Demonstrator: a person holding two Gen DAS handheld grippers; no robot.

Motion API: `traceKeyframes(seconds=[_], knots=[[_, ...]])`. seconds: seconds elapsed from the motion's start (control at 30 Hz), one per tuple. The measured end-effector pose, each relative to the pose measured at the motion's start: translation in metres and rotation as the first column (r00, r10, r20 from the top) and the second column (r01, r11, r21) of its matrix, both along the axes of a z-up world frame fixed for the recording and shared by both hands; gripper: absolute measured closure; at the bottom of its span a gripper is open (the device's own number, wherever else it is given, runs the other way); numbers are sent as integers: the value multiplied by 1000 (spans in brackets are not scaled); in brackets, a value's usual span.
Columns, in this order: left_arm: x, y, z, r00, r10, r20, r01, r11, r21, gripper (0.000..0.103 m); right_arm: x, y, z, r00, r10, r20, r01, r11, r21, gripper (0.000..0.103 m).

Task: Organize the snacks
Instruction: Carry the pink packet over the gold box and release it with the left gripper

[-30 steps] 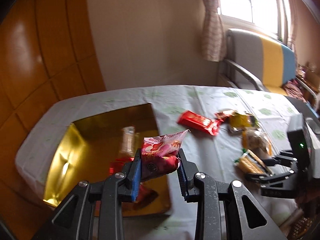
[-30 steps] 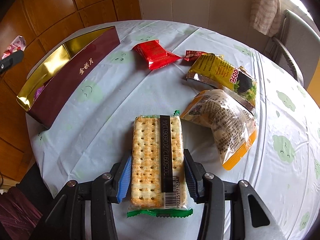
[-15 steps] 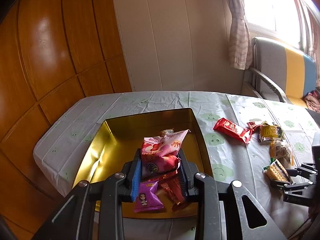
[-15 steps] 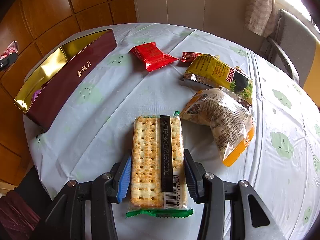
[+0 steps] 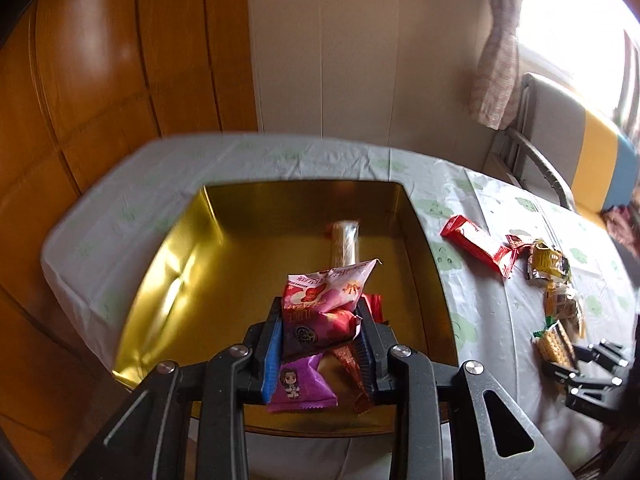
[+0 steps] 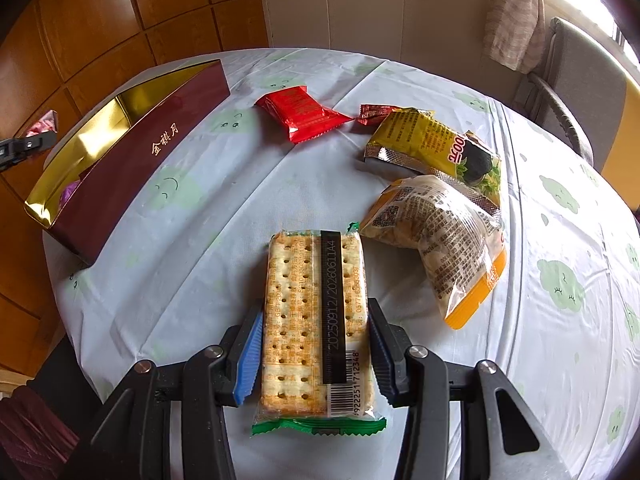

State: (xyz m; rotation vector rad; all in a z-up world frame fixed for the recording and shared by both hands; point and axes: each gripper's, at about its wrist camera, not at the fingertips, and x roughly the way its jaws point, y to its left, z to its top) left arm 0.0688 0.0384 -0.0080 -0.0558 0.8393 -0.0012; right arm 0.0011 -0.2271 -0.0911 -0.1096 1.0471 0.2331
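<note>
While the left gripper hangs over the gold-lined box, its jaws are clamped on a crumpled pink-and-red snack packet whose Chinese print is too creased to read; the packet juts up from between the pads, clear of the box floor. Below it in the box lie a purple packet with a cartoon figure, a red-brown wrapper just beside that, and a clear-wrapped biscuit stick farther back. On the pale tablecloth to the right sit a red packet and, beyond it, a yellow bag. In the right wrist view, the right gripper has its jaws closed against the two long sides of a cracker pack, which lies flat on the cloth; the clear wrap shows pale dotted crackers, green crimped ends, a barcode, and a black strip printed 20250912/2026061A4. The box shows here as a maroon wall with three gold Chinese characters. Near the pack's upper right corner lies a printed clear bag with an orange edge, overlapping the yellow bag marked 100.
</note>
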Motion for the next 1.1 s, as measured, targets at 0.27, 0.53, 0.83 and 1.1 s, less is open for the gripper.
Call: traceKeyframes(seconds=[0.27, 0.53, 0.83, 1.1], knots=[[51, 38, -29, 987, 73, -144, -77, 997, -23, 71, -3, -1, 0, 1000, -15, 11, 15, 1000, 11, 55], [87, 39, -37, 978, 87, -192, -92, 996, -16, 71, -4, -2, 1, 1000, -18, 13, 18, 1000, 17, 55], [127, 32, -53, 963, 80, -257, -83, 997, -1, 70, -6, -2, 1, 1000, -26, 18, 25, 999, 21, 55], [154, 21, -76, 948, 83, -306, -77, 997, 31, 68, -6, -1, 1, 999, -36, 21, 35, 999, 22, 55]])
